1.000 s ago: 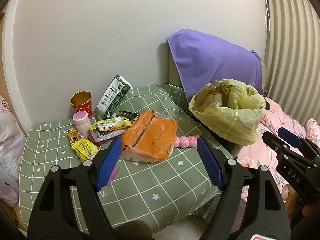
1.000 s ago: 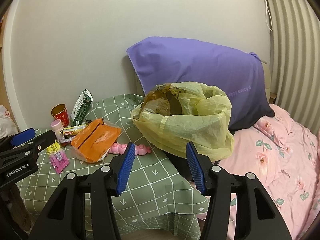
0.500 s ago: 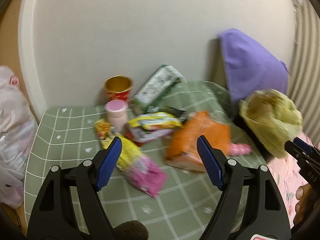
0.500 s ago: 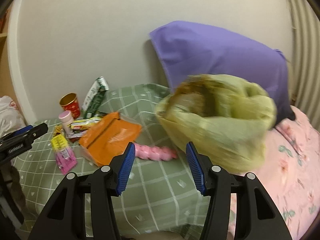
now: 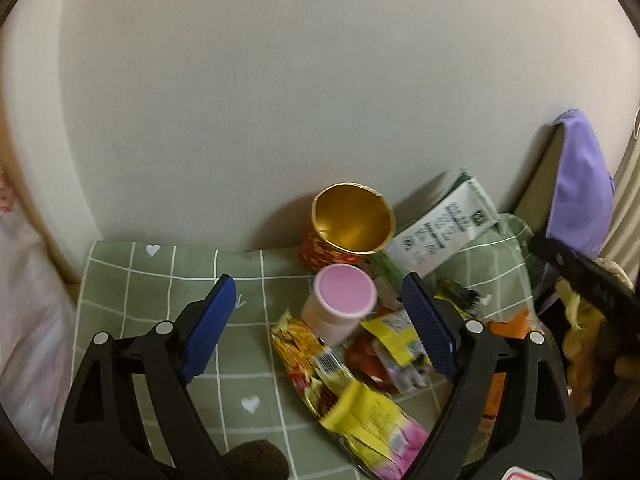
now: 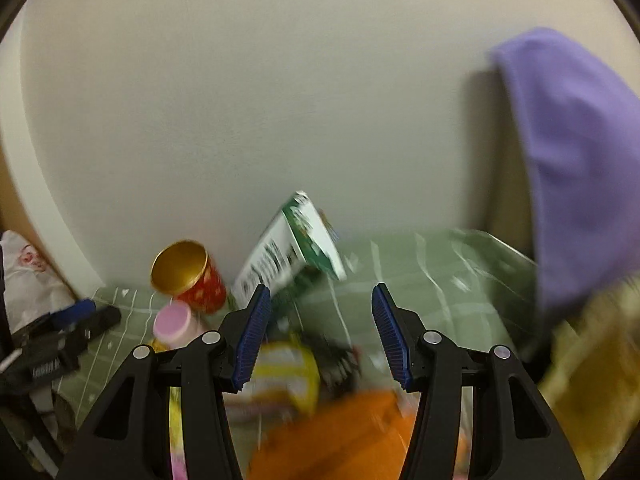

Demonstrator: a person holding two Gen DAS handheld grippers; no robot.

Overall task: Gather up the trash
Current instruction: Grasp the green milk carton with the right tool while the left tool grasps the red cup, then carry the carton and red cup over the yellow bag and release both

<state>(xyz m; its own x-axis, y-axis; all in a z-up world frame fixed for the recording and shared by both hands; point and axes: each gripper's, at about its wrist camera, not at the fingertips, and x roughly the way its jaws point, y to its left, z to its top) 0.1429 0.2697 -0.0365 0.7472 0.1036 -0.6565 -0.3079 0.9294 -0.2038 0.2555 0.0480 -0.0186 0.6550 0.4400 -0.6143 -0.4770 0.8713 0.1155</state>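
Two hand-held grippers close on a heap of litter spread over a green checked tablecloth (image 5: 168, 304) against a pale wall. The left gripper (image 5: 316, 320), its blue-padded jaws spread wide and holding nothing, hangs over a small white plastic bottle with a round pink cap (image 5: 344, 300), which stands upright between the pads as the wrist camera sees it. Just behind the bottle, next to the wall, stands a red paper cup with a gold lining (image 5: 350, 228), mouth open. Beside the cup on the side away from the white plastic bag, a green and white carton (image 5: 444, 232) leans tilted. In front of the bottle lie crumpled yellow and red foil snack wrappers (image 5: 344, 392), one touching the bottle's base.

The right gripper (image 6: 318, 332), likewise spread and empty, is aimed across the same heap; its view is blurred, but a flat orange packet (image 6: 340, 432) shows below its jaws, in front of the wrappers. The yellow bin bag (image 6: 592, 380) sits at the far edge of that view, on the other side of the heap from the cup.

The step in hand looks to be the reach for a first piece, with nothing yet lifted. Next, the left gripper would likely need to drop until its pads flank the bottle, close, then carry it to the bag without toppling the cup.
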